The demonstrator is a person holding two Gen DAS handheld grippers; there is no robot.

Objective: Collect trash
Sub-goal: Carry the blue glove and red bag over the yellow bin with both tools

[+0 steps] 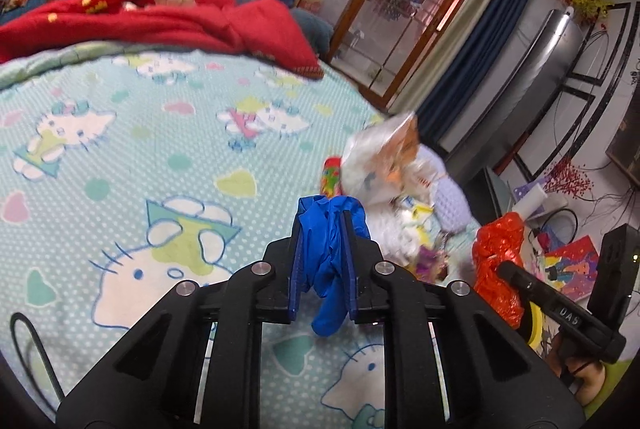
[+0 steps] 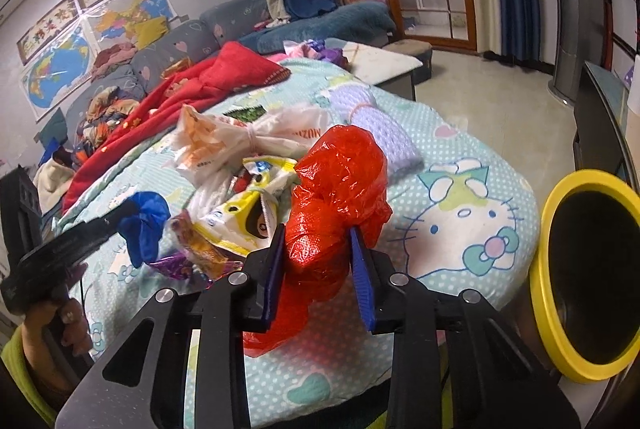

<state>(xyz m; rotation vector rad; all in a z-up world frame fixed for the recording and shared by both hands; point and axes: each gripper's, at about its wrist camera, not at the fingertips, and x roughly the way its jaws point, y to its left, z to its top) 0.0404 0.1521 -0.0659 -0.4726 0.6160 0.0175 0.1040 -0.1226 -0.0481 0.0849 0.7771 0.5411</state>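
We're clamping the left gripper (image 1: 323,229) on a blue plastic wad (image 1: 329,253) and the right gripper (image 2: 320,249) on a red plastic bag (image 2: 336,197), both over the bed (image 1: 120,157). Wrappers (image 2: 244,213) and a tied white bag (image 2: 248,141) are lying at 10 to 11 o'clock of the right gripper, and a yellow-rimmed bin (image 2: 540,289) is sitting at 3 o'clock.

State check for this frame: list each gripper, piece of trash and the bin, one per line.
left gripper: shut on blue bag
blue bag: crumpled, held off the bed
right gripper: shut on red bag
red bag: crumpled, held
white tied bag: knotted, lying on bed
yellow-rimmed bin: open, beside bed
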